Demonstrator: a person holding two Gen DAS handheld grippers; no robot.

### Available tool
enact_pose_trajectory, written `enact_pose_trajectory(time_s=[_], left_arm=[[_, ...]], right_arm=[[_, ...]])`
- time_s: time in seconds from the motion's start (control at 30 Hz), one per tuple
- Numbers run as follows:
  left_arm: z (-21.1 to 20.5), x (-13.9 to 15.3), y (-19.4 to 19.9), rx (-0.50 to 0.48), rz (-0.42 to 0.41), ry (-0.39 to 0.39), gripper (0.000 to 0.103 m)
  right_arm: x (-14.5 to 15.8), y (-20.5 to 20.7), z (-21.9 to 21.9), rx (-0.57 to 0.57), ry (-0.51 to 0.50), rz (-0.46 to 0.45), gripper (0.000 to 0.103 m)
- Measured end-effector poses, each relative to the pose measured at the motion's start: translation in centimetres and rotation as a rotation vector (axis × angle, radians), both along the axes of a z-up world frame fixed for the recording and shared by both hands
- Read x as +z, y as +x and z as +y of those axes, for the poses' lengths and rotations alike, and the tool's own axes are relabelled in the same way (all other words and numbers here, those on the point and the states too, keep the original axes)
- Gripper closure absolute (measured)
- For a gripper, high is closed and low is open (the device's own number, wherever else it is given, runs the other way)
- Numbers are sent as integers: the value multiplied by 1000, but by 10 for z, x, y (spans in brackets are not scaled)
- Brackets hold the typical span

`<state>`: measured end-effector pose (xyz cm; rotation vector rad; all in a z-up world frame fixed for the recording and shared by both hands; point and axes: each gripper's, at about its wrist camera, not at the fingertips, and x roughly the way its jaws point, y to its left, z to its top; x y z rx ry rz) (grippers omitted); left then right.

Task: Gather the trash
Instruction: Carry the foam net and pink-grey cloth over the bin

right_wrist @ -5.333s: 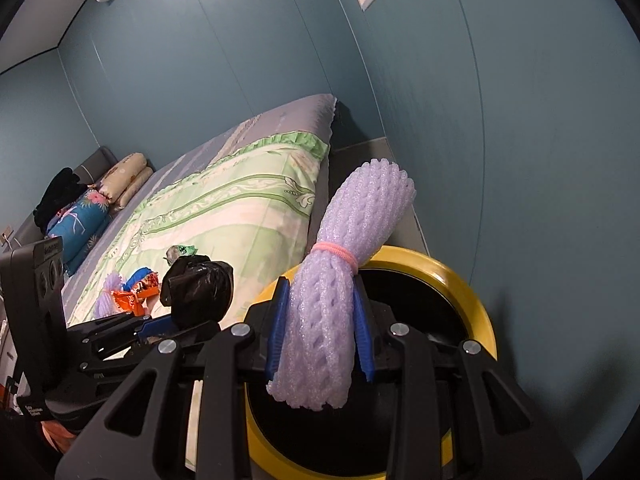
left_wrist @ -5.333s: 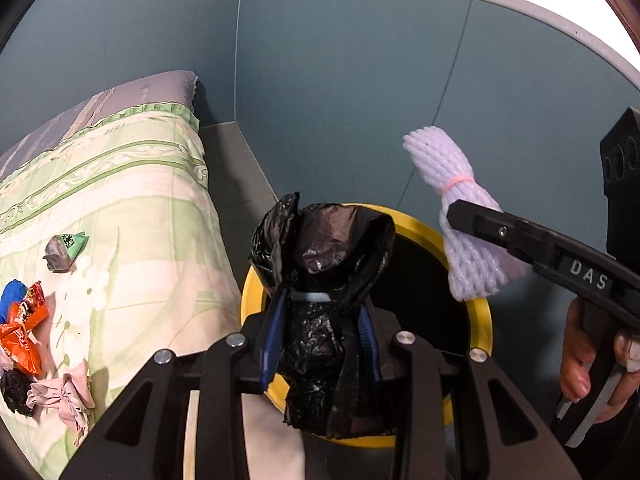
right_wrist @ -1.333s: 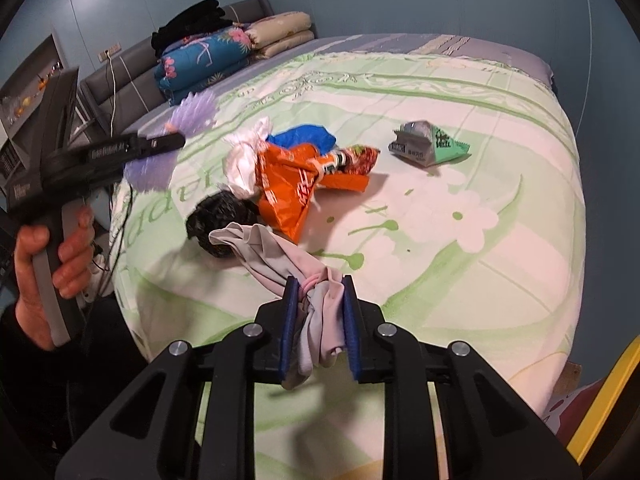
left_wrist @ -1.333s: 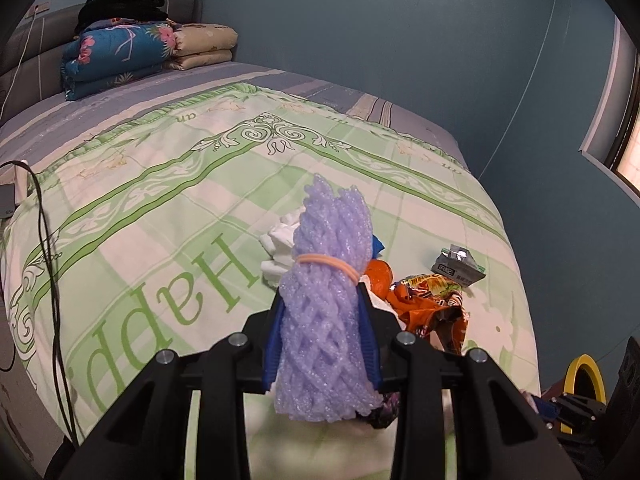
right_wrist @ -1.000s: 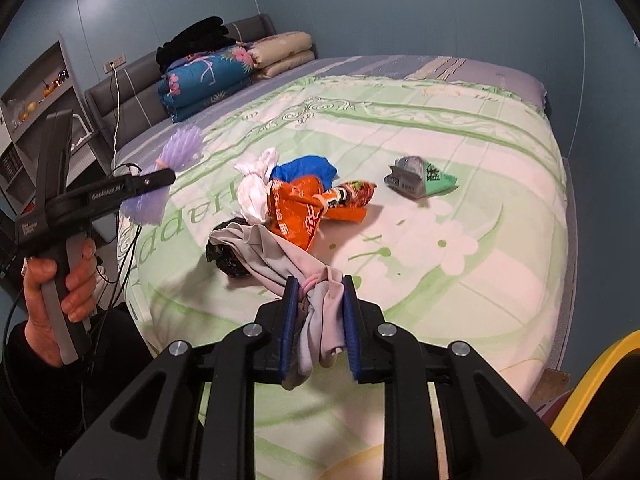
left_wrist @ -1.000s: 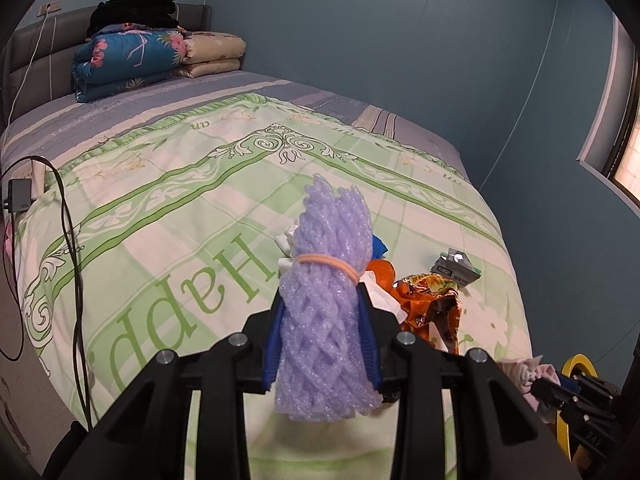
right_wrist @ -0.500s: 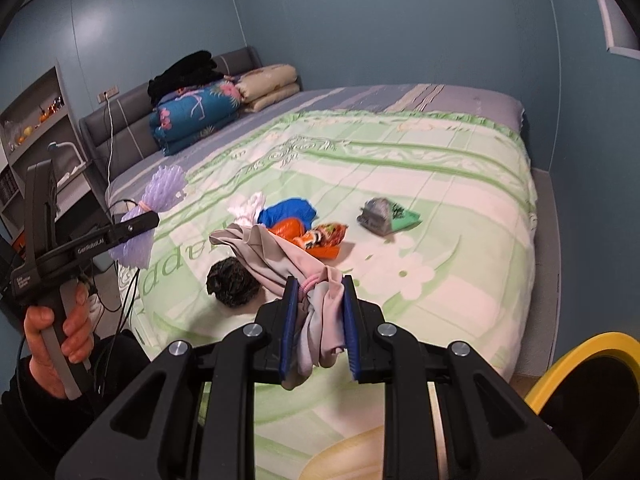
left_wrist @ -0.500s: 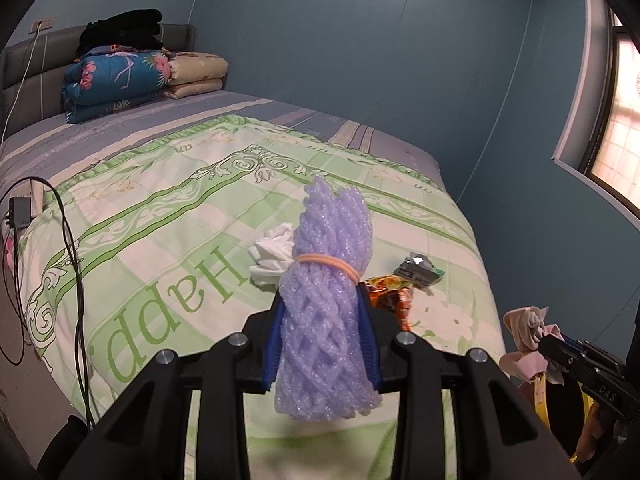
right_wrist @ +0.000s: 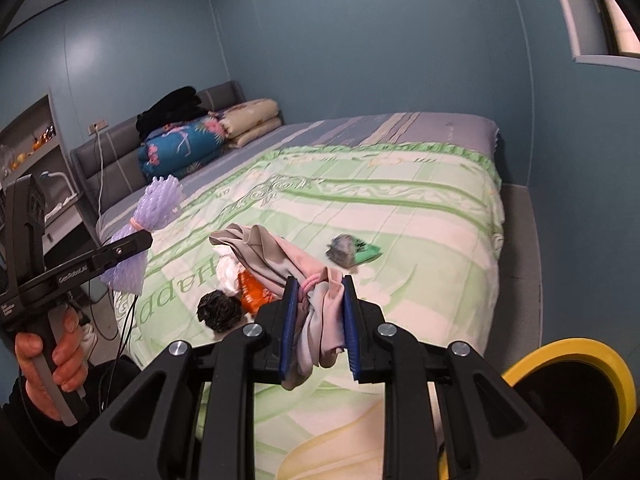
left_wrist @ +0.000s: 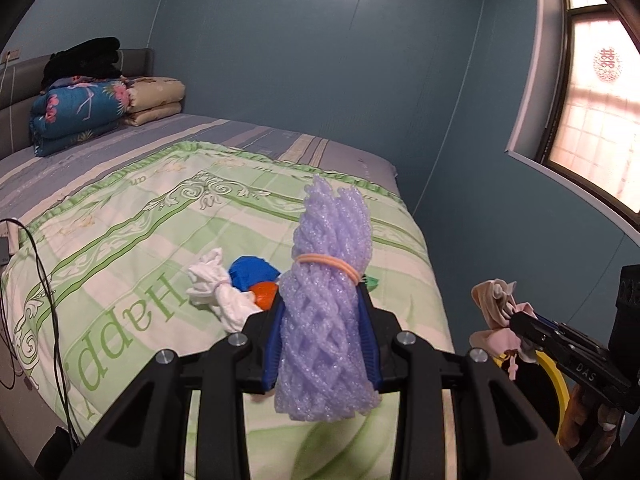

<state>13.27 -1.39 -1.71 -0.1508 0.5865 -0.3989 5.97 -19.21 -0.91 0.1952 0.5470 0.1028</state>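
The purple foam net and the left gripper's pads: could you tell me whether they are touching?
Touching. The left wrist view shows the foam net squeezed between the left gripper's blue pads, pressed on both sides.

Dim bluish room, window (left_wrist: 596, 112) glowing pink, fisheye edges warped.

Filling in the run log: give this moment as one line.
left gripper: shut on foam net | right gripper: shut on pink cloth | bin: lower right | bed: wrappers left
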Motion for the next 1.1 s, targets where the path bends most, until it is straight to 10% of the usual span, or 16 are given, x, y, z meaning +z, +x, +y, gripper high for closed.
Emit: enact_pose_trajectory(time_s=[1.1], left_arm=[[-185, 42, -44, -352, -70, 92, 71]], right_arm=[[28, -106, -116, -382, 4, -114, 82]])
